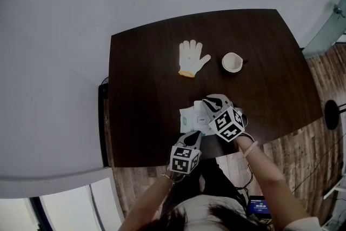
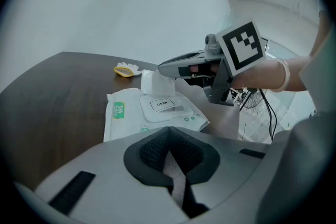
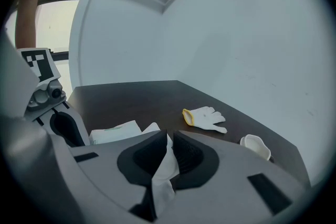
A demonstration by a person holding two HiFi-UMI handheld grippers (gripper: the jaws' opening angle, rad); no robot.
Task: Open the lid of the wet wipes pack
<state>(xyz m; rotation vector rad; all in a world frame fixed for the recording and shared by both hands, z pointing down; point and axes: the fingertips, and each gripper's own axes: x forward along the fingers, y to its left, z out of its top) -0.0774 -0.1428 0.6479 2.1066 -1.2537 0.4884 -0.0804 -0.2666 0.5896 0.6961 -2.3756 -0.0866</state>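
Observation:
The white wet wipes pack (image 1: 189, 119) (image 2: 123, 113) lies flat near the table's front edge. Its lid (image 2: 164, 106), printed OPEN, lies flat on the pack. My right gripper (image 1: 210, 104) (image 2: 160, 68) (image 3: 169, 137) hangs over the pack's far end. It is shut on a white sheet (image 2: 154, 83) (image 3: 165, 165) that rises from the pack; the sheet looks like a wipe. My left gripper (image 1: 193, 136) (image 2: 169, 134) is at the pack's near edge, jaws together on a pale strip that looks like the pack's edge.
On the dark table (image 1: 146, 78), a white glove with a yellow cuff (image 1: 192, 58) (image 3: 206, 117) lies farther back. A small white cup (image 1: 232, 62) (image 3: 254, 145) stands right of the glove. The table's front edge (image 1: 162, 162) is close under my hands.

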